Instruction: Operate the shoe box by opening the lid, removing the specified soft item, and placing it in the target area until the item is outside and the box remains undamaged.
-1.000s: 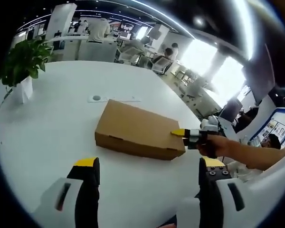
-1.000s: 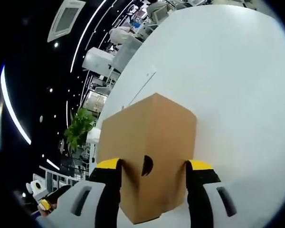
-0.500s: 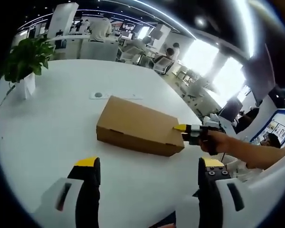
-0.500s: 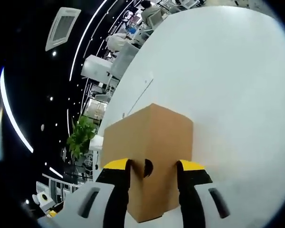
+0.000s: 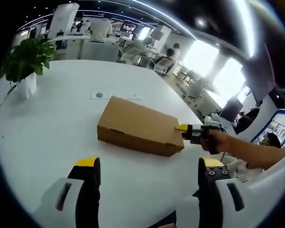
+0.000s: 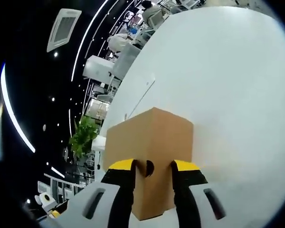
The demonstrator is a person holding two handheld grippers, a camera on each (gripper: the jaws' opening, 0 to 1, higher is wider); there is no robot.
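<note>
Shoe box (image 5: 138, 132), lid shut, on white table (image 5: 47, 133). My right gripper (image 6: 151, 166) pinches its end wall at the finger hole; my left gripper (image 5: 149, 166) hovers short of it, jaws apart.

No text, label, brand or number can be read anywhere in either view. The cardboard shoe box (image 5: 137, 127) shows plain brown faces with no printing, in the left gripper view as in the right gripper view. The blue-framed display board (image 5: 275, 128) at the far right of the left gripper view carries coloured patches that are too small and blurred to make out as words.
</note>
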